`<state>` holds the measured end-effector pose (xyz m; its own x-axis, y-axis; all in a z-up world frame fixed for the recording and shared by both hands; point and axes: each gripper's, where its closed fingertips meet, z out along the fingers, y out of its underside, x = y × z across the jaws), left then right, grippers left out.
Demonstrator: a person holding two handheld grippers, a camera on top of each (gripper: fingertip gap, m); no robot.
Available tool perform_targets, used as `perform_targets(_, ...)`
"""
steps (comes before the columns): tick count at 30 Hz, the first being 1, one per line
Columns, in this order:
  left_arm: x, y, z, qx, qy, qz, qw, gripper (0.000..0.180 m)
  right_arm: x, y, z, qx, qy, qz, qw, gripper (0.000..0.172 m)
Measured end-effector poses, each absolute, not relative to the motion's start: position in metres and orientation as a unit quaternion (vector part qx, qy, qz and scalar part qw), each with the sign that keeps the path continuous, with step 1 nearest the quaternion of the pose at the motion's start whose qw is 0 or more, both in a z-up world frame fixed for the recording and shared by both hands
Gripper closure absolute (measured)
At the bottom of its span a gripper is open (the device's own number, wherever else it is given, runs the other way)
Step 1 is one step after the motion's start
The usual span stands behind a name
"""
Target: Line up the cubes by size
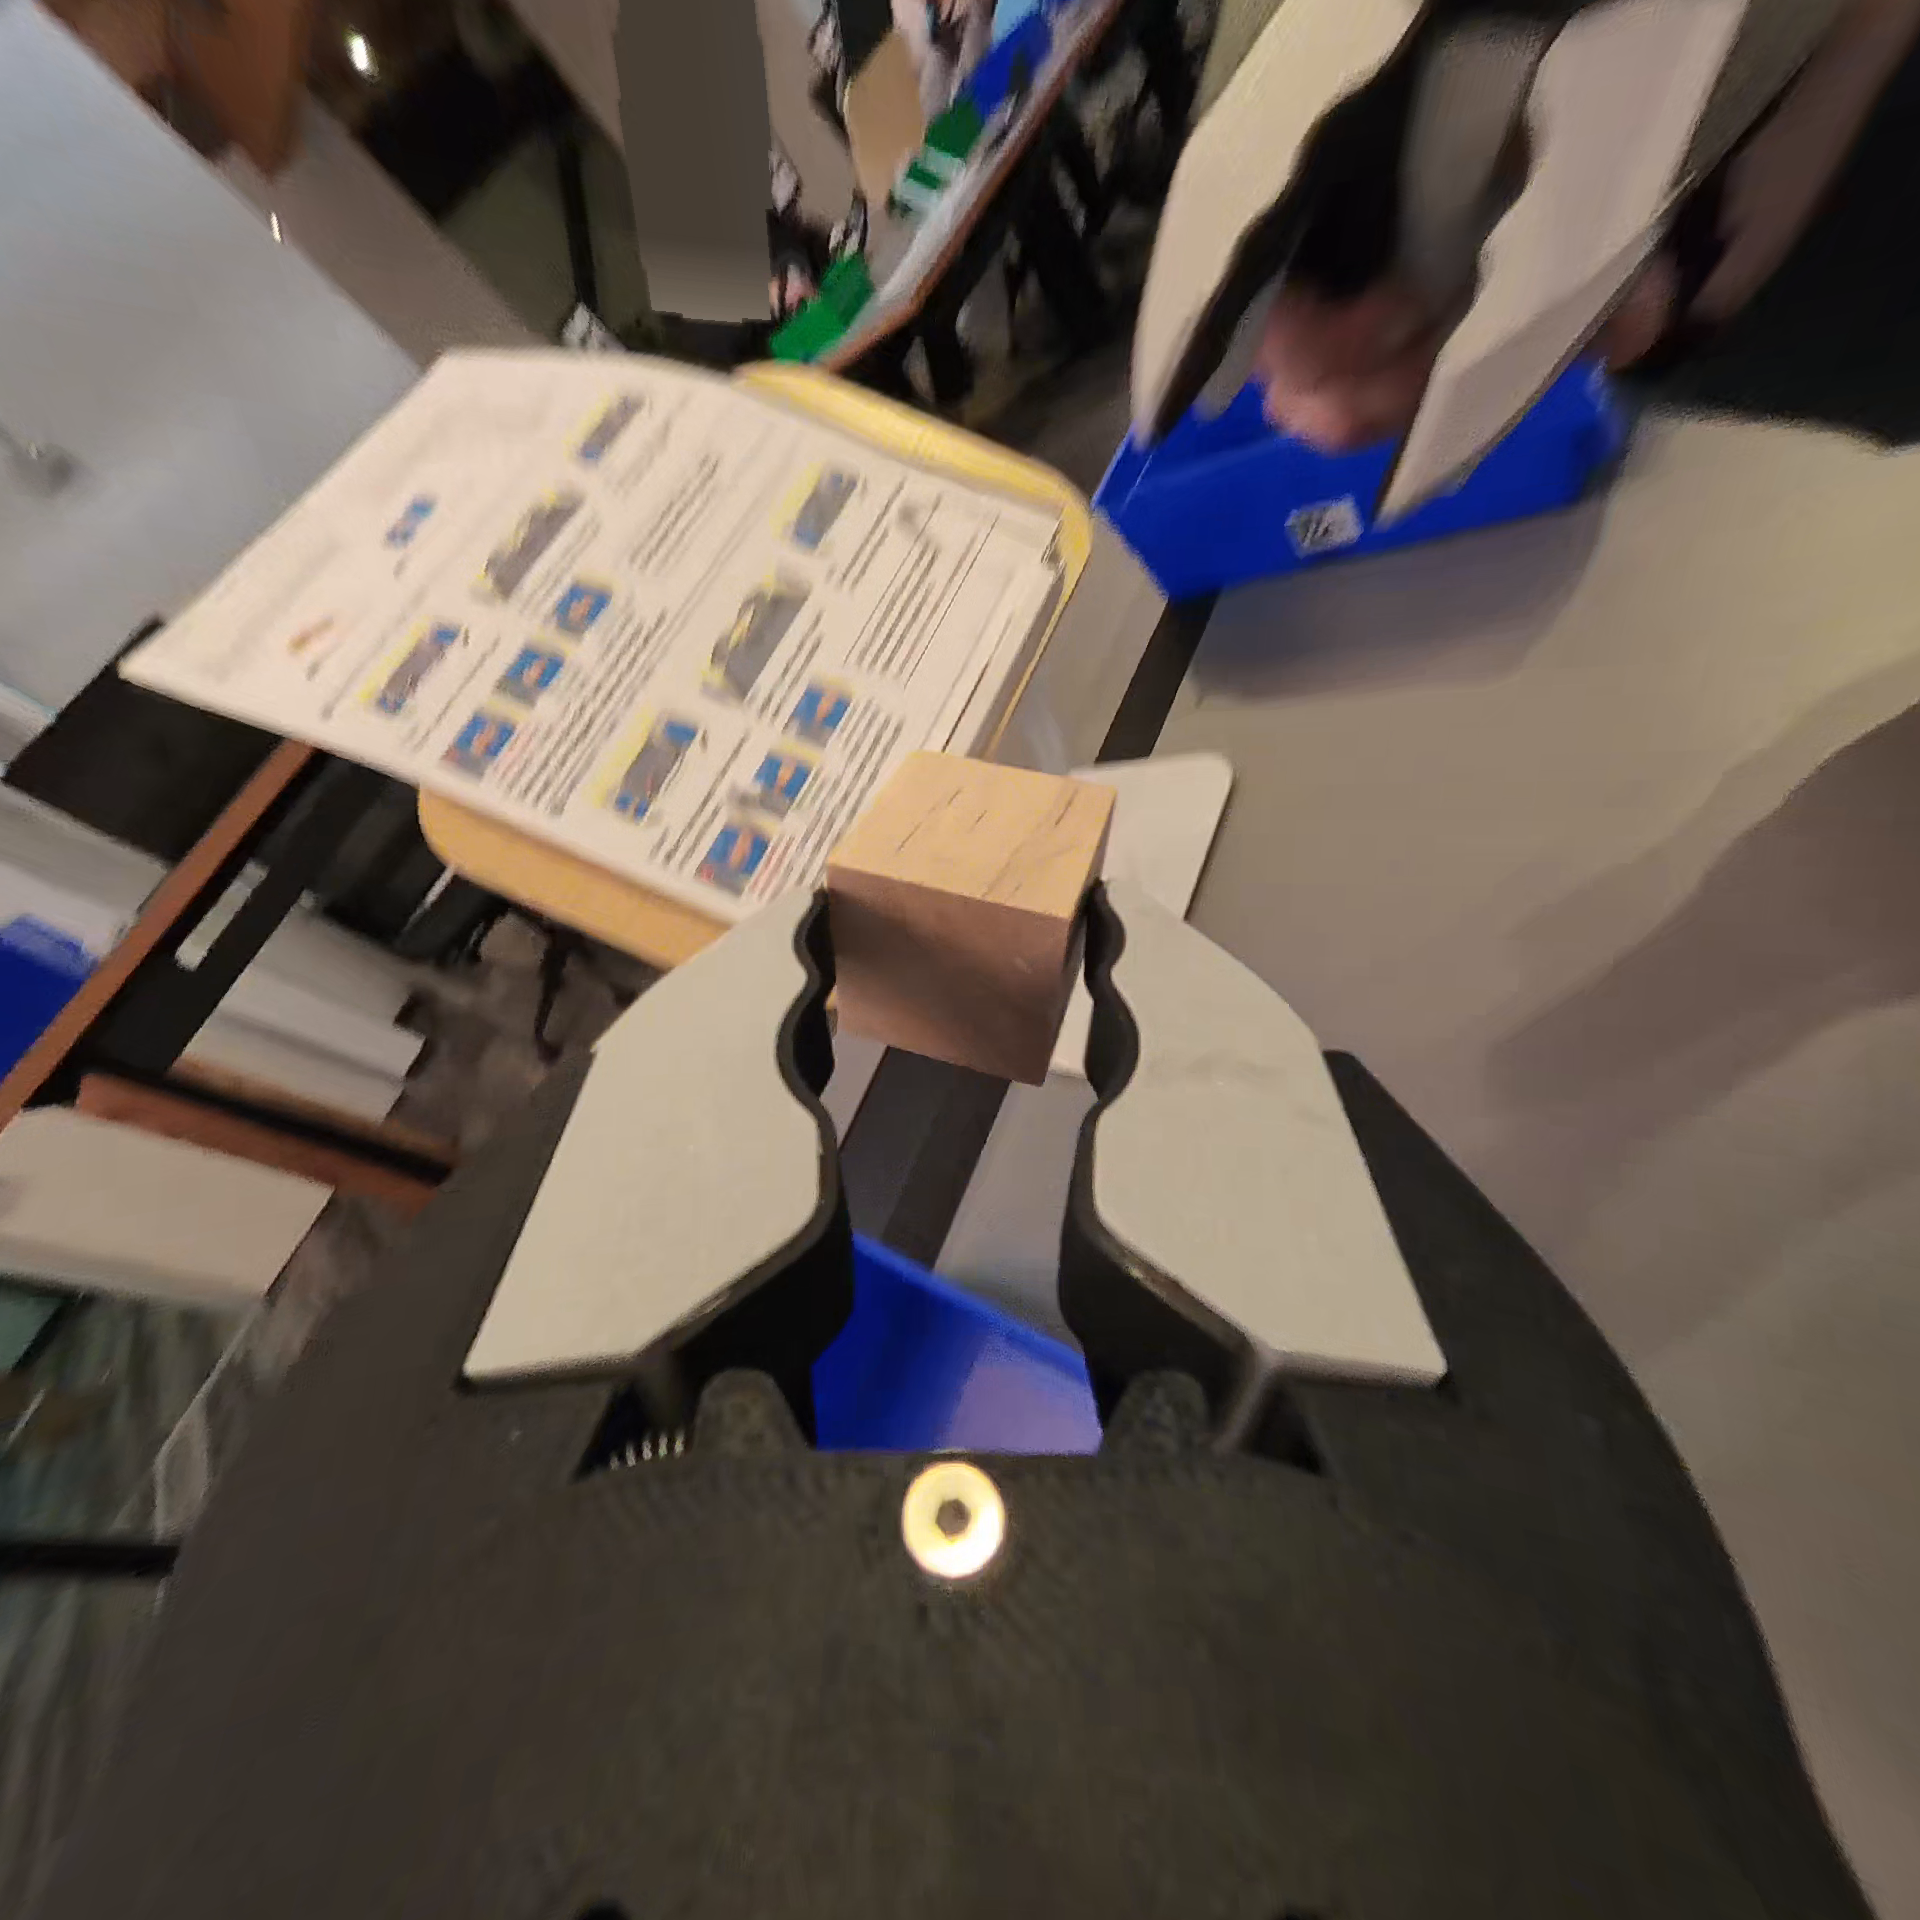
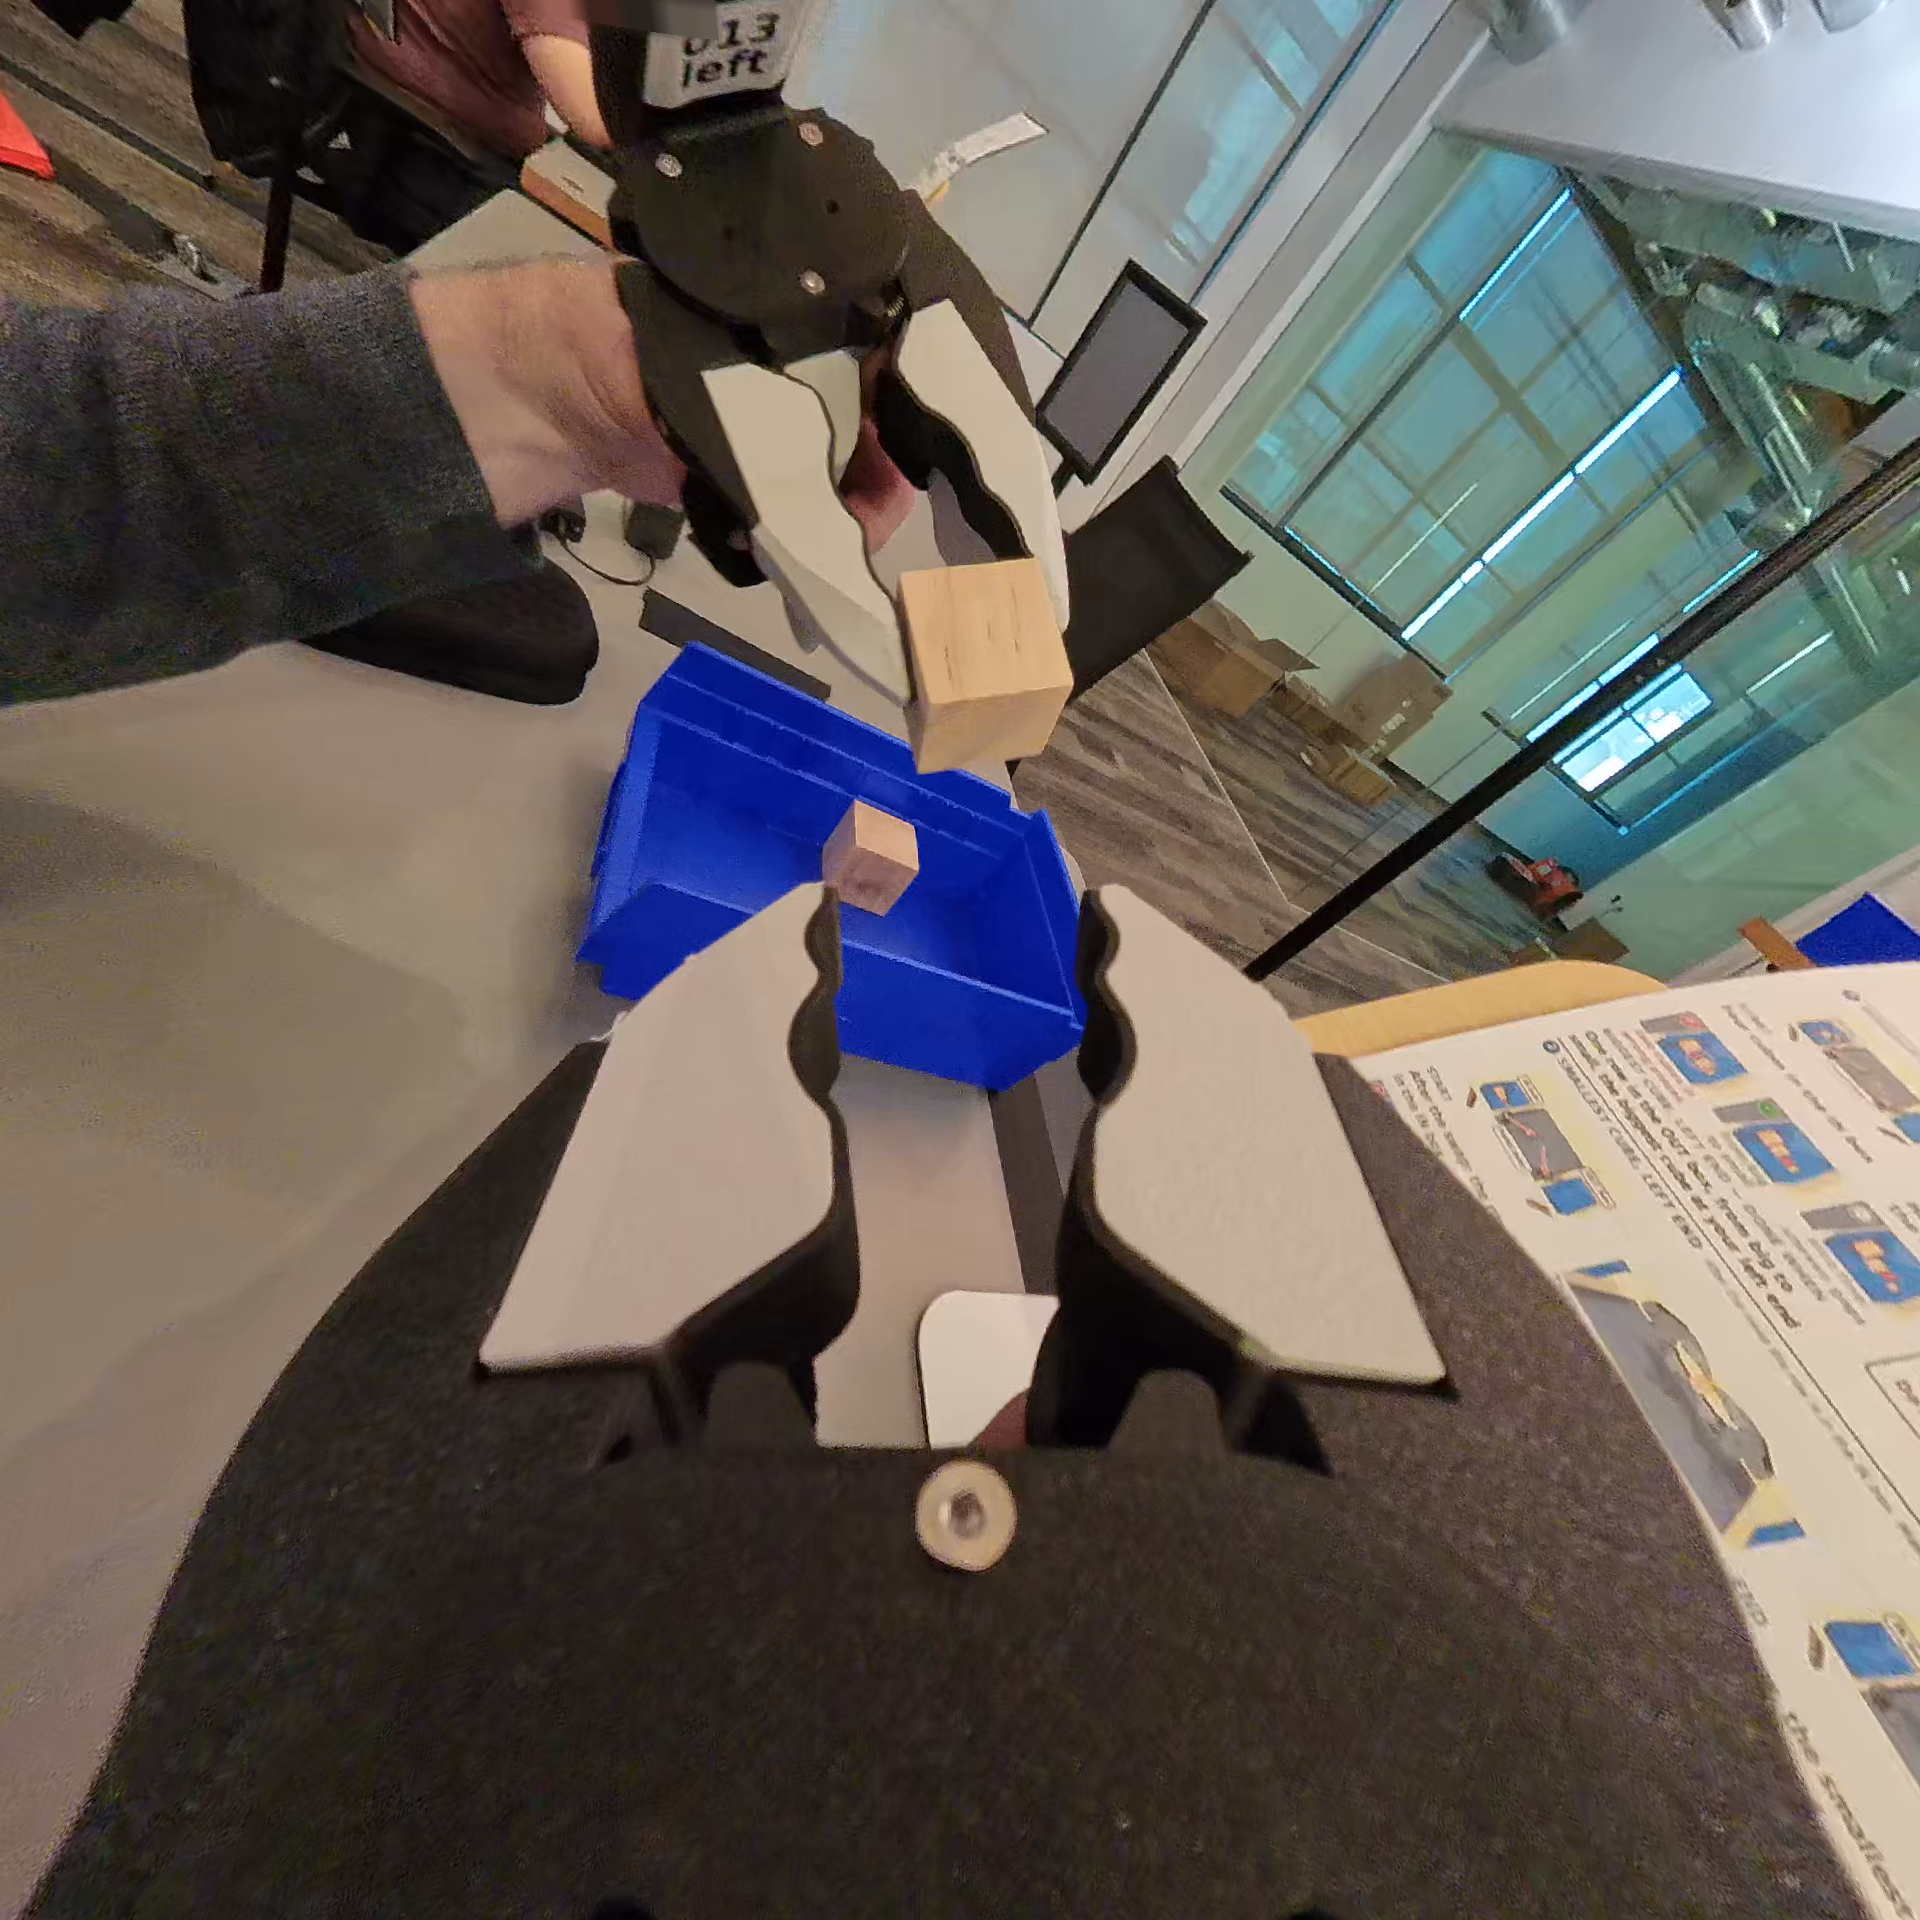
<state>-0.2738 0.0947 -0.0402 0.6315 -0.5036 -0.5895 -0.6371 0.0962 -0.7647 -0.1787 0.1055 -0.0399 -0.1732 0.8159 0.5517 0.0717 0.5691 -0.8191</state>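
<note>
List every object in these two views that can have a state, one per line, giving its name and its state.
Left gripper: closed on the large wooden cube, held in the air.
Right gripper: open, nothing between its fingers.
Small wooden cube: free, above the blue bin's floor, beyond the right gripper's fingertips.
Blue bin: upright, open-topped.

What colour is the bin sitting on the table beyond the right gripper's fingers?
Bright blue. The bin shows best in the right wrist view, open side up, on the grey table.

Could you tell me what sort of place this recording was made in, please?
Probably an office or lab workspace: a grey table with a blue bin and a printed instruction sheet, and large glass walls behind.
</note>
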Motion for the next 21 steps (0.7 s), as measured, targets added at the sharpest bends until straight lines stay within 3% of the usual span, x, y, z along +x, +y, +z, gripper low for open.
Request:
perform_targets(10,-0.18,0.082,-0.012,-0.578,0.448,-0.061,0.679,0.135,-0.184,0.096,-0.041,-0.292,-0.695,0.33,0.568,0.117)
perform_targets(21,-0.163,0.079,-0.013,-0.564,0.465,-0.087,0.677,0.135,-0.185,0.092,-0.035,-0.266,-0.683,0.345,0.586,0.118)
